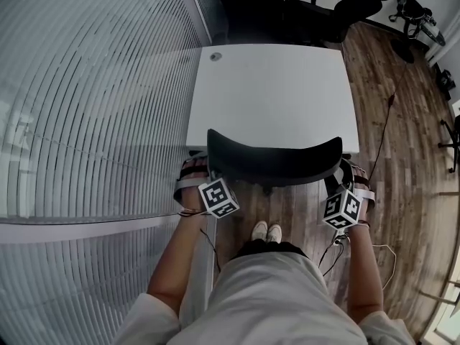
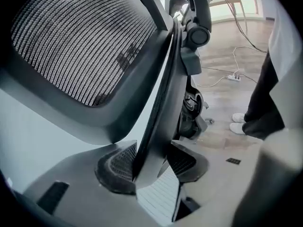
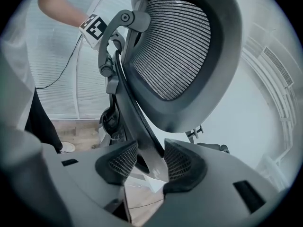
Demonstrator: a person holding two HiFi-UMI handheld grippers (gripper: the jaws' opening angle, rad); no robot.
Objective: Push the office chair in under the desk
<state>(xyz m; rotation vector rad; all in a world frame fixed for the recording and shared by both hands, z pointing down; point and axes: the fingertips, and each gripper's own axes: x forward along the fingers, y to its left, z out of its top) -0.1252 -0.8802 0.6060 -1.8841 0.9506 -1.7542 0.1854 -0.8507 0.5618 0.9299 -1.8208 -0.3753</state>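
Note:
A black mesh-backed office chair point(image 1: 275, 160) stands at the near edge of a white desk point(image 1: 273, 92); from above only its curved backrest top shows, overlapping the desk edge. My left gripper point(image 1: 206, 180) is shut on the left edge of the backrest frame point(image 2: 158, 122), which runs between its pads. At the other side my right gripper point(image 1: 348, 187) is shut on the right edge of the backrest frame point(image 3: 147, 148). The mesh back point(image 3: 173, 46) fills much of both gripper views. The seat and wheels are hidden.
A glass wall with blinds point(image 1: 86, 106) runs along the left. More black chairs point(image 1: 316, 9) stand beyond the desk's far side. Wood floor point(image 1: 402, 142) lies on the right with cables and a power strip point(image 2: 234, 77). The person's white shoes point(image 1: 266, 231) are just behind the chair.

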